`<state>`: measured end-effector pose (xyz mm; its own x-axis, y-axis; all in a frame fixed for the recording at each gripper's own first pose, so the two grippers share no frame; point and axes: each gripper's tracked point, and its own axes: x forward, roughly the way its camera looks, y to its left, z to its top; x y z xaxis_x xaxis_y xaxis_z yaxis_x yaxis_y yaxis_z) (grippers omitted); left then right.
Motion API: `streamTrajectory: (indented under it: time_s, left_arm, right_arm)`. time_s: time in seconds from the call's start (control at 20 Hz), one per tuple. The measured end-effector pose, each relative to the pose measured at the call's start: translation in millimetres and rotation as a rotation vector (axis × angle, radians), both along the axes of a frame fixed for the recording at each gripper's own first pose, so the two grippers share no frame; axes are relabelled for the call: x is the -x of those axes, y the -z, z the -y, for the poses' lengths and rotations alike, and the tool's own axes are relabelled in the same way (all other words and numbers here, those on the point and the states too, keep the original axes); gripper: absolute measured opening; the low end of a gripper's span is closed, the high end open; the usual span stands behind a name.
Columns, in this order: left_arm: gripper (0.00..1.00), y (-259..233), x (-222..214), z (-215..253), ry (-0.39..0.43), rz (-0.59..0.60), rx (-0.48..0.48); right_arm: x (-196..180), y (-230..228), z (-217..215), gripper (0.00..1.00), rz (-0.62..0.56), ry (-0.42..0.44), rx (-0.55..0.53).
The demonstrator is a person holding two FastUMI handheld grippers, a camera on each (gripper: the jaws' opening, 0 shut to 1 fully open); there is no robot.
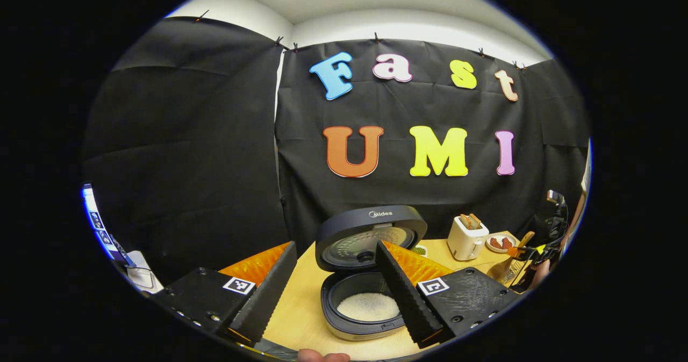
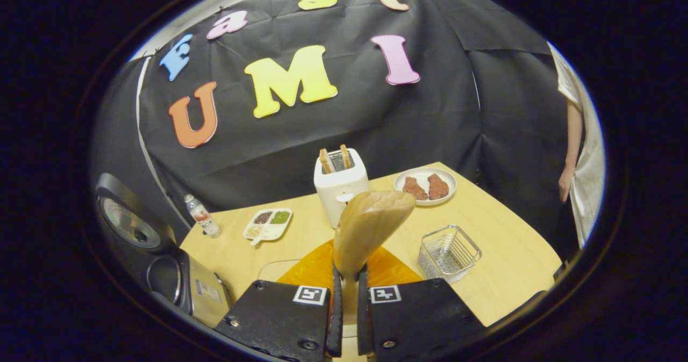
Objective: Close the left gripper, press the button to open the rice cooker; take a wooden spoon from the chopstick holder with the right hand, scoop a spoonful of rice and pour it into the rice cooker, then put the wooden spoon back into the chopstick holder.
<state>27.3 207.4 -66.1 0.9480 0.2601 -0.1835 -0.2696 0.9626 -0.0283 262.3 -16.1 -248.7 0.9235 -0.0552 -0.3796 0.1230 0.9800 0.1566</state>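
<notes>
A light wooden table [image 2: 500,254] stands against black cloth booth walls, with a person's arm at the right edge of the right gripper view. The right gripper [image 2: 346,276], bottom centre of its view, has its jaws clamped on the handle of the wooden spoon [image 2: 371,222], bowl upward. The left gripper [image 1: 336,281] hangs with jaws spread wide above the rice cooker [image 1: 365,276], lower centre of the left gripper view: lid up, white rice in the pot. A metal wire basket [image 2: 449,252] sits lower right; a white toaster [image 2: 341,182] holds toast; a plate [image 2: 424,185] carries two brown pieces.
</notes>
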Motion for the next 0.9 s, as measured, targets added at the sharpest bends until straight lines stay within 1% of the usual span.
streamTrajectory:
  time_s: [0.1, 0.2, 0.45, 0.5, 0.65, 0.9]
  left_arm:
    - [0.95, 4, 3, -4, -0.014, -0.012, 0.009]
    - [0.95, 8, 6, -8, -0.021, -0.026, -0.001]
    - [0.95, 18, 13, -11, -0.013, -0.056, -0.035]
    - [0.95, 20, 13, -12, -0.014, -0.057, -0.035]
    - [0.95, 28, 14, -16, -0.015, -0.076, -0.028]
    - [0.95, 38, 15, -18, -0.01, -0.085, -0.017]
  right_arm:
    - [-3, 10, 1, 0.16, 0.012, 0.011, 0.062]
    - [-6, 19, 2, 0.16, 0.027, 0.024, 0.116]
    - [-10, 37, 6, 0.16, 0.056, 0.062, 0.229]
    - [-12, 41, 3, 0.16, 0.056, 0.058, 0.249]
    - [-15, 44, -11, 0.16, 0.065, 0.038, 0.263]
    - [-14, 61, -50, 0.16, 0.027, -0.027, 0.132]
